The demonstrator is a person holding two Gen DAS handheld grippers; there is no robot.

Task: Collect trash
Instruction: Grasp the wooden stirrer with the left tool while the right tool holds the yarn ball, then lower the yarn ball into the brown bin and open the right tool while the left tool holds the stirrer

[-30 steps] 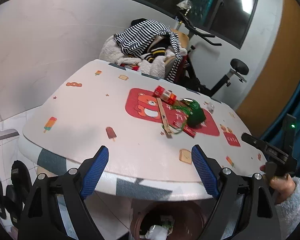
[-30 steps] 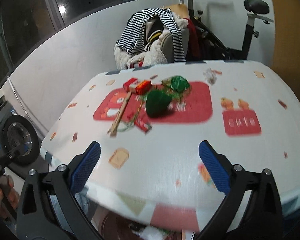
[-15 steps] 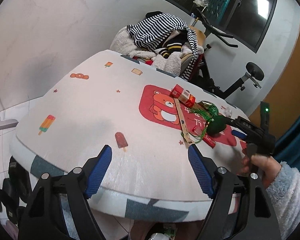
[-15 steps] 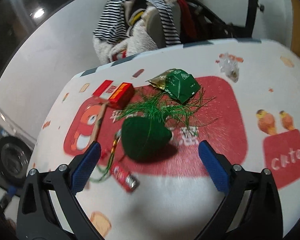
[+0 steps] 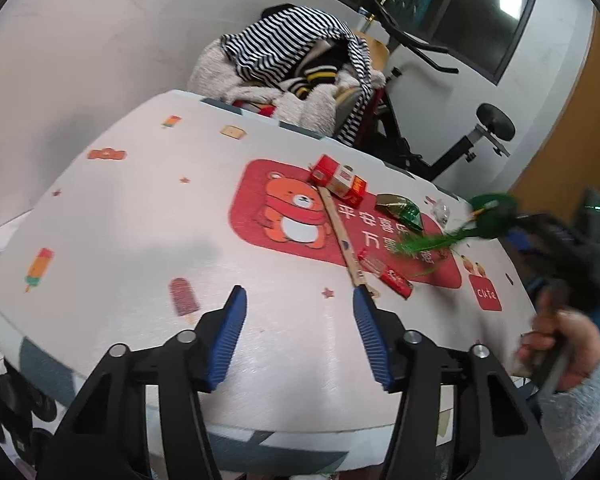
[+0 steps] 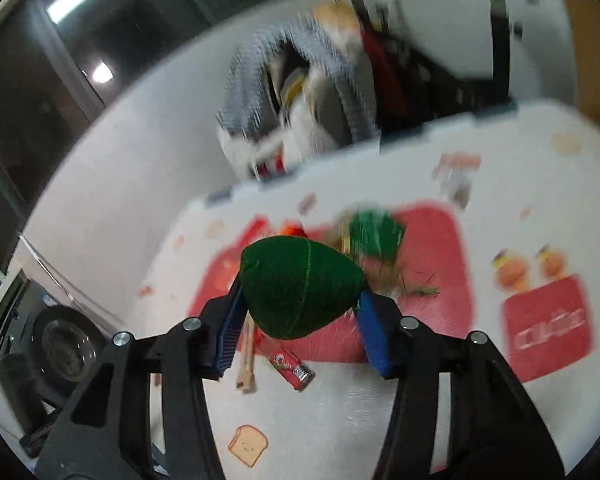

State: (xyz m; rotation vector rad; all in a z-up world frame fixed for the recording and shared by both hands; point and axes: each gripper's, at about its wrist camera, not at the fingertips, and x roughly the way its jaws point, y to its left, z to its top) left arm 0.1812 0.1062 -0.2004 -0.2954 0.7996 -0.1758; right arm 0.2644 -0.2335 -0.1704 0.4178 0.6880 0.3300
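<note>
A green egg-shaped ball (image 6: 296,292) with green tinsel strands sits between the fingers of my right gripper (image 6: 300,289). Its jaws are closing and both blue pads press on the ball. In the left wrist view the ball (image 5: 494,216) hangs above the table's right side, tinsel trailing. My left gripper (image 5: 298,295) hovers over the near table edge, its jaws closing with nothing between them. On the red bear print lie a red box (image 5: 338,180), a wooden stick (image 5: 342,236), a green foil wrapper (image 5: 400,210), a red candy wrapper (image 5: 392,278) and a clear wrapper (image 5: 440,210).
The white printed table (image 5: 140,220) fills both views. Behind it stands a chair piled with striped and fleecy clothes (image 5: 292,64), and an exercise bike (image 5: 460,140) to the right. A person's hand in a fleecy sleeve (image 5: 556,340) holds the right gripper. A washing machine (image 6: 60,344) is at the left.
My right gripper went in over the trash, closed on the green ball and lifted it off the table. My left gripper moved forward over the table edge and its jaws narrowed.
</note>
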